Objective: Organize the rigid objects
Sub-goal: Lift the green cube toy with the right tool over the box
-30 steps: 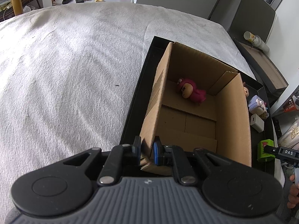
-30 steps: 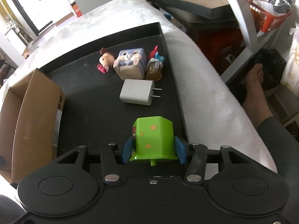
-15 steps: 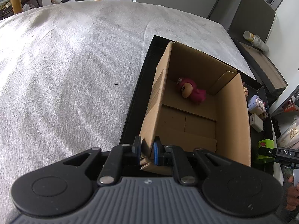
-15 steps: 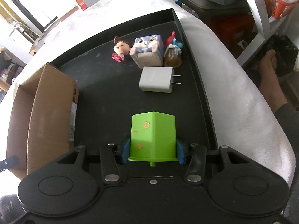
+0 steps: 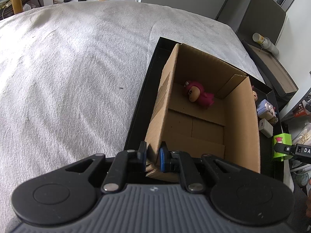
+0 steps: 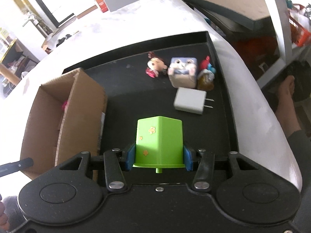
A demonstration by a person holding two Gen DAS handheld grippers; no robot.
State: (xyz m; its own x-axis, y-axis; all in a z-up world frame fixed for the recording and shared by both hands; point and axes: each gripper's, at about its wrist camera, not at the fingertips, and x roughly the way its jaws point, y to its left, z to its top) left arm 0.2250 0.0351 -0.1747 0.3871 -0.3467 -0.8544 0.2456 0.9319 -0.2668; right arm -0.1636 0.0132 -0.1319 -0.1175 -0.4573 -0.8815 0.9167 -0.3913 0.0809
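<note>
Left tongs (image 5: 152,155) pinch the cardboard box (image 5: 241,128) wall, right tongs (image 6: 159,158) clamp the green block (image 6: 159,138) — carry step, next swing it frame-left over the box.

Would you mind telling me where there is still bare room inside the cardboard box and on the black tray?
The cardboard box floor is bare except the pink doll at its far end. The black tray is bare between box and white charger; its far right corner is crowded.

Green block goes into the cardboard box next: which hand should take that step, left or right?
Right. The right gripper is already shut on the green block, lifted off the black tray beside the cardboard box. The left gripper is shut on the box's near wall, steadying it, so it is occupied.
</note>
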